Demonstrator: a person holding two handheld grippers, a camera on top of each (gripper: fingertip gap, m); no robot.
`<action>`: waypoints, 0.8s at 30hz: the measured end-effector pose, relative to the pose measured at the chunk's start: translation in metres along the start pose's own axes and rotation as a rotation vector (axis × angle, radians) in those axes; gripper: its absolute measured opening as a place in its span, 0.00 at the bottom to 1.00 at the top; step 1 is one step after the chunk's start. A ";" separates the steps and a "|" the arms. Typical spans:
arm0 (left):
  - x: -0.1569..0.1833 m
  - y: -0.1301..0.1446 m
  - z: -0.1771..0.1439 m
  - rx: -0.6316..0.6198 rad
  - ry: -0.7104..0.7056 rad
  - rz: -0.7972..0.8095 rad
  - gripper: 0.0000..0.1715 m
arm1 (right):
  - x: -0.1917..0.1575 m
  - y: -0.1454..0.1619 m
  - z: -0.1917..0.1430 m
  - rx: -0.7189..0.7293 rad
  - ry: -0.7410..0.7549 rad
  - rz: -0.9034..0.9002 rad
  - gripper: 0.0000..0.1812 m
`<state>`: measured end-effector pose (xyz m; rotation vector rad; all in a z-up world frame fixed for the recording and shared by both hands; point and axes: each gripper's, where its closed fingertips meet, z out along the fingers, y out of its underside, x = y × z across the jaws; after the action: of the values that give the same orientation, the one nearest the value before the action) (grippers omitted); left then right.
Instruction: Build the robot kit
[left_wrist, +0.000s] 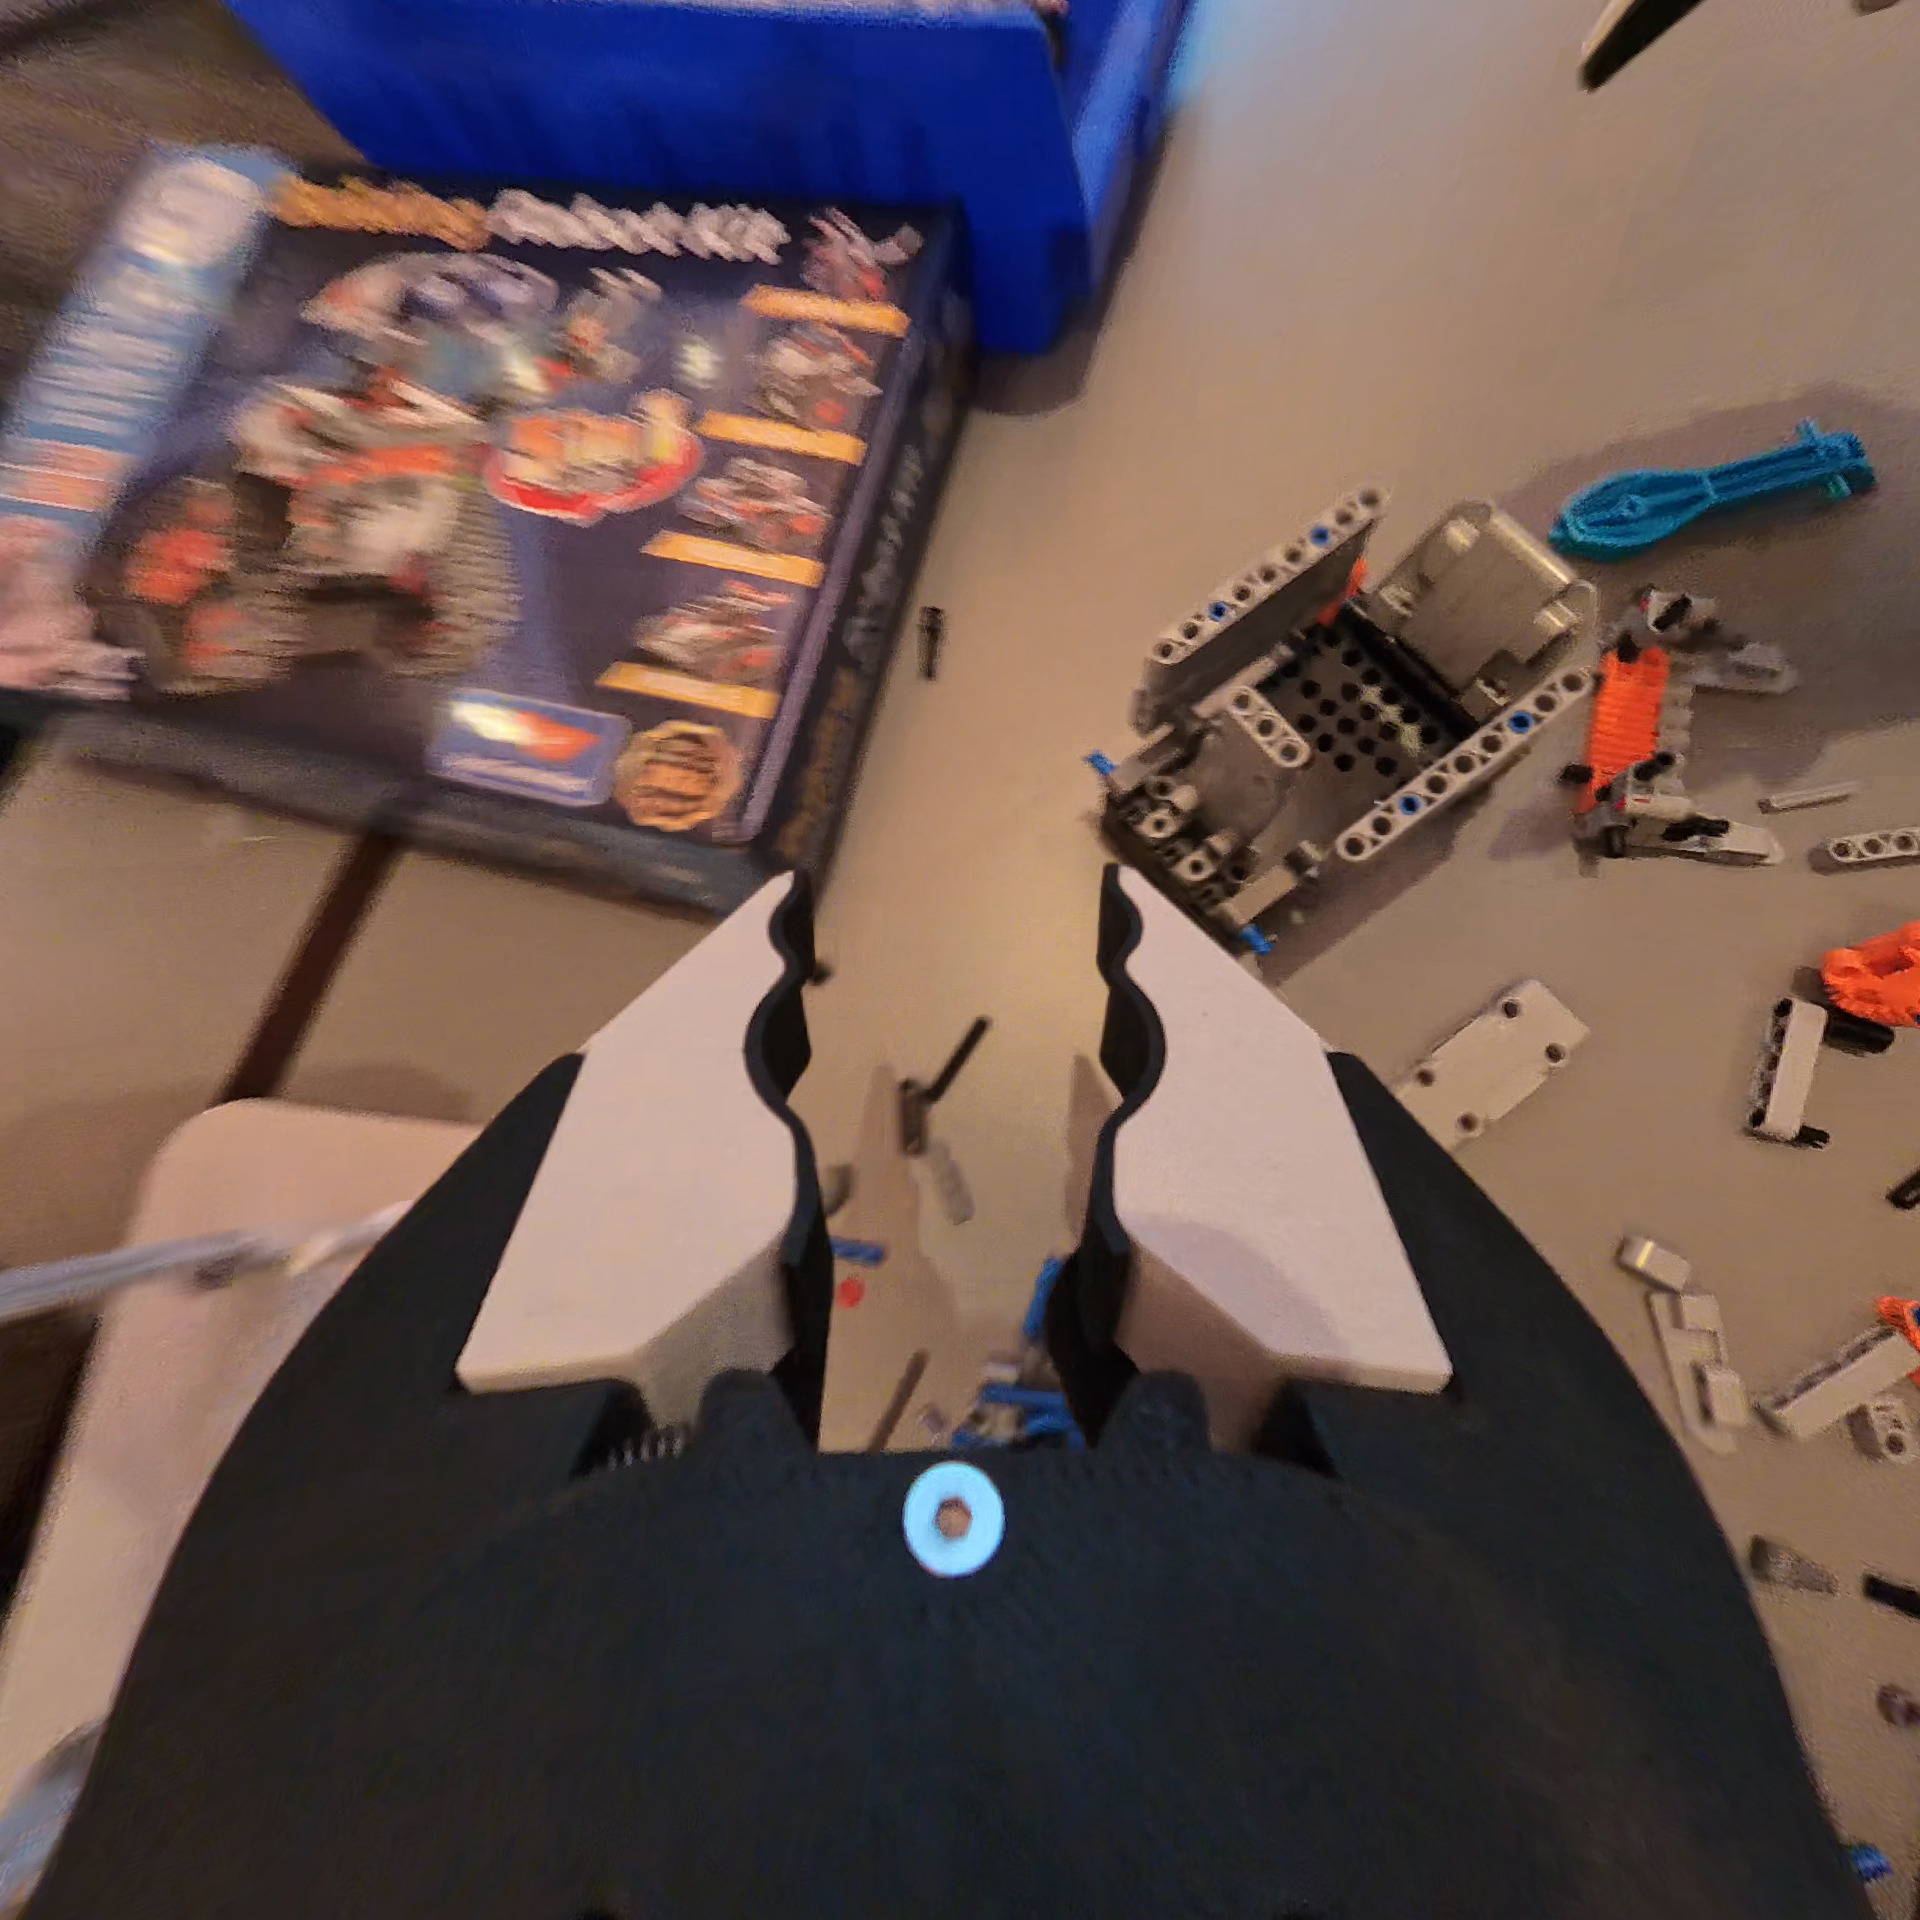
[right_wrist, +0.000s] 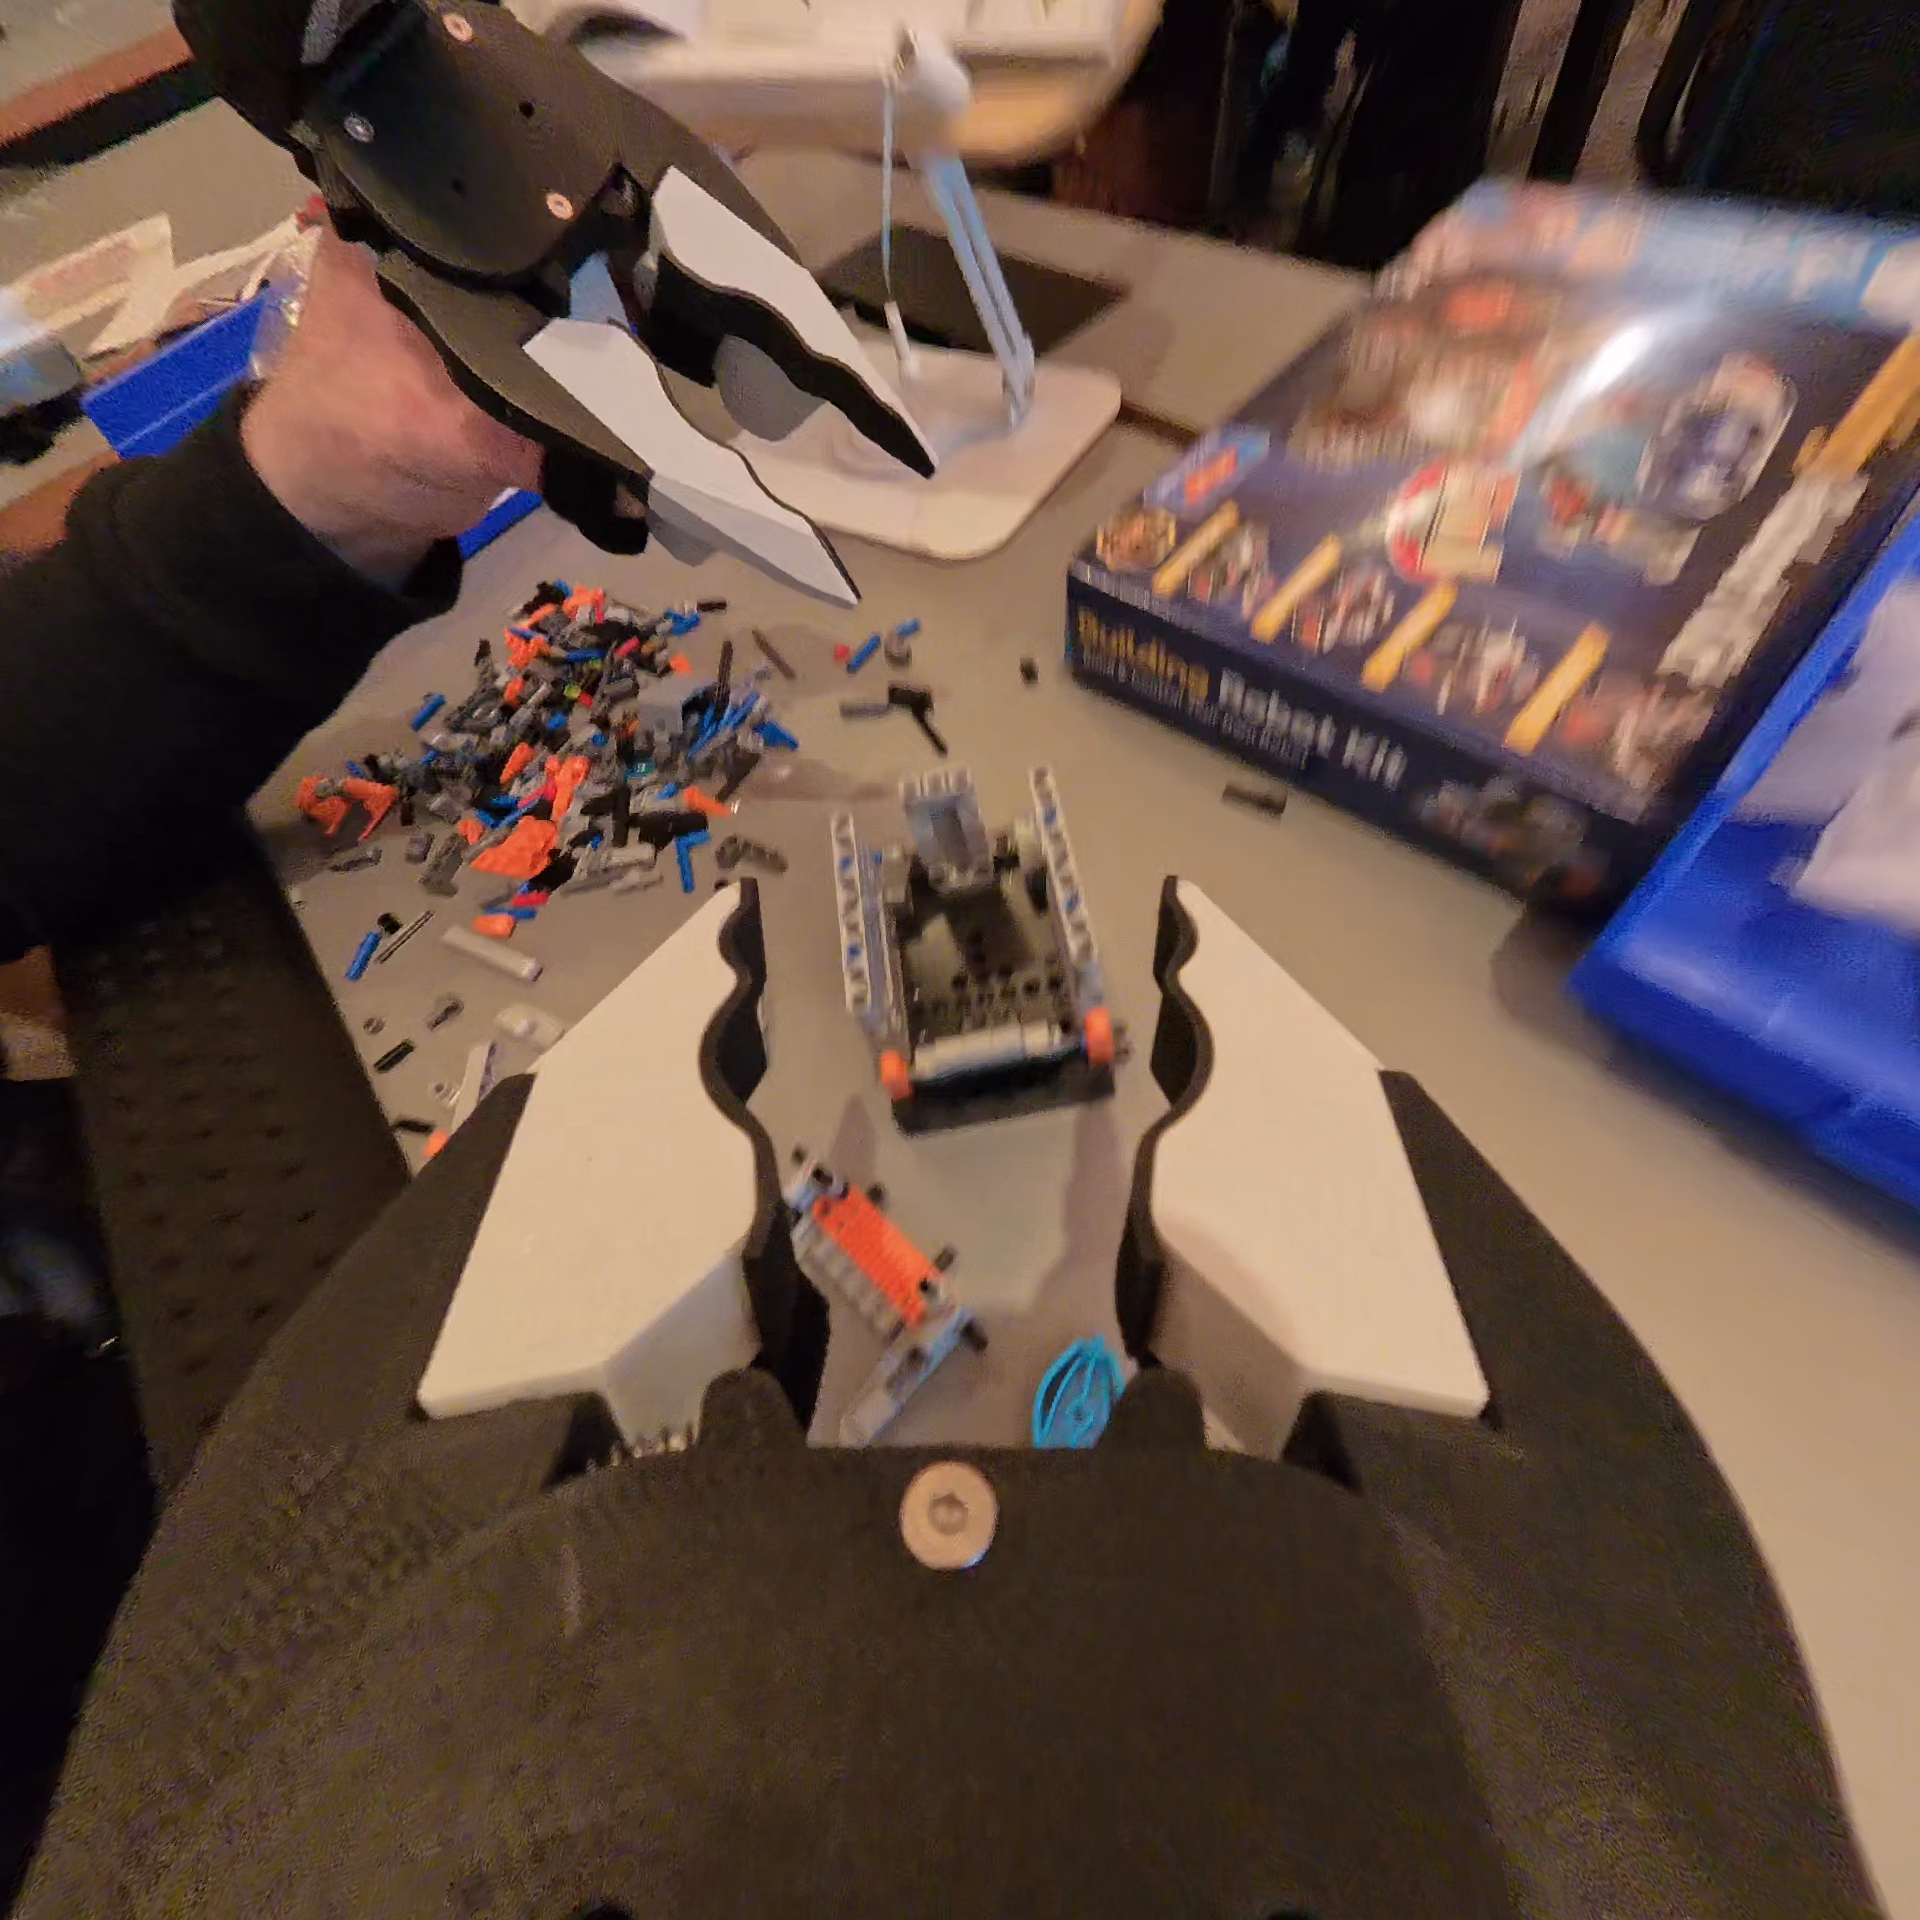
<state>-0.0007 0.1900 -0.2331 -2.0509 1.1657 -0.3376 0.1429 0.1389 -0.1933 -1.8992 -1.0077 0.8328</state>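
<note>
A half-built grey and black brick chassis (left_wrist: 1351, 707) with holed beams sits on the grey table; it also shows in the right wrist view (right_wrist: 977, 956). My left gripper (left_wrist: 956, 894) is open and empty, held above the table to the chassis's left; it shows raised in a hand in the right wrist view (right_wrist: 894, 530). My right gripper (right_wrist: 956, 894) is open and empty, with the chassis between and beyond its fingertips. A small orange and grey sub-assembly (right_wrist: 873, 1262) lies between its fingers, and shows in the left wrist view (left_wrist: 1642, 738).
A pile of loose orange, blue, grey and black parts (right_wrist: 582, 769) lies left. The printed kit box (left_wrist: 468, 520) (right_wrist: 1507, 540) lies beyond the chassis, by a blue bin (left_wrist: 727, 114) (right_wrist: 1766, 966). A coiled cyan cable (left_wrist: 1704, 499) (right_wrist: 1075, 1387) and a white stand (right_wrist: 966, 447) are nearby. Some 15 cm of space lies between my two pairs of fingers.
</note>
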 end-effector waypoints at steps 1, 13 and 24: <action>-0.013 -0.006 -0.019 0.030 -0.045 0.000 0.31 | -0.003 -0.017 0.003 0.007 0.014 -0.049 0.42; -0.172 0.051 -0.175 0.233 -0.511 -0.268 0.34 | -0.006 -0.211 0.198 0.049 0.043 -0.448 0.52; -0.185 0.066 -0.168 0.288 -0.449 -0.339 0.34 | 0.040 -0.254 0.282 0.052 0.143 -0.550 0.52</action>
<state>-0.2366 0.2426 -0.1410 -1.9274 0.4706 -0.1770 -0.1548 0.3614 -0.1056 -1.4987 -1.3161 0.3919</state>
